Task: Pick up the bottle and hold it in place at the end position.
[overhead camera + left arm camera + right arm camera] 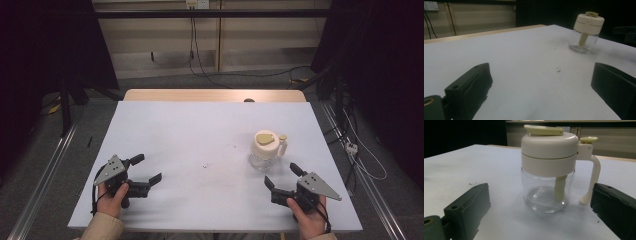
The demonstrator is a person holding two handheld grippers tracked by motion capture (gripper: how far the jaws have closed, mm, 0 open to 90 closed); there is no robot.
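A small clear glass jar (266,148) with a cream lid, a yellow-green flap on top and a cream side handle stands upright on the right half of the white table (200,135). My right gripper (283,176) rests just in front of it, open, with nothing between its jaws. In the right gripper view the jar (549,170) stands close ahead, centred between the two black jaws, its handle on the right. My left gripper (148,168) lies near the front left of the table, open and empty. The jar (586,32) appears far off at the upper right of the left gripper view.
A wooden edge (215,95) borders the table's far side. Small dark specks (206,165) mark the middle of the surface. Cables (360,150) and a power strip lie on the floor at the right. Metal rails run along both sides.
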